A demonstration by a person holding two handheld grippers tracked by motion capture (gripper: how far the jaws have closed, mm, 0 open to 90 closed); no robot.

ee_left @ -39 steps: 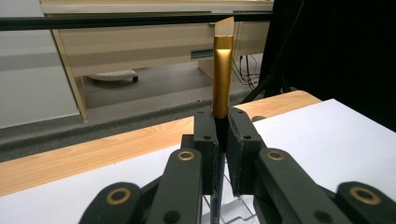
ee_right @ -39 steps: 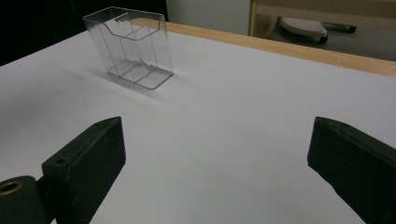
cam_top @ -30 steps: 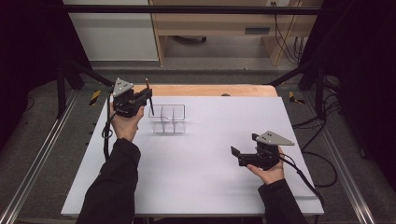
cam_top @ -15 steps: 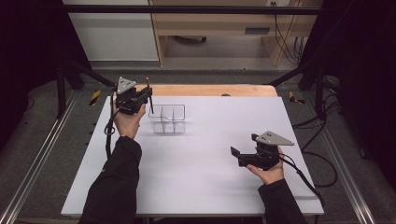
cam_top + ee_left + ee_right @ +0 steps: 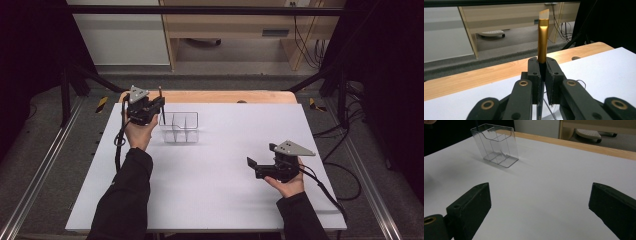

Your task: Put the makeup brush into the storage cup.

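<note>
My left gripper (image 5: 159,107) is shut on a slim brush (image 5: 161,102) and holds it upright at the far left of the white board. In the left gripper view the brush (image 5: 543,37) has a gold ferrule and a pale slanted tip that rises above the closed left gripper (image 5: 543,67). Its dark handle points down at the left end of a clear plastic organiser (image 5: 181,127); whether the tip is inside I cannot tell. The organiser (image 5: 495,145) has several compartments. My right gripper (image 5: 251,167) rests low at the right of the board, open, with nothing in the right gripper (image 5: 540,200).
A white board (image 5: 215,195) covers the table, and a strip of wooden tabletop (image 5: 215,96) shows along its far edge. Black frame rails (image 5: 45,165) run down both sides. Cables (image 5: 345,170) lie on the floor to the right.
</note>
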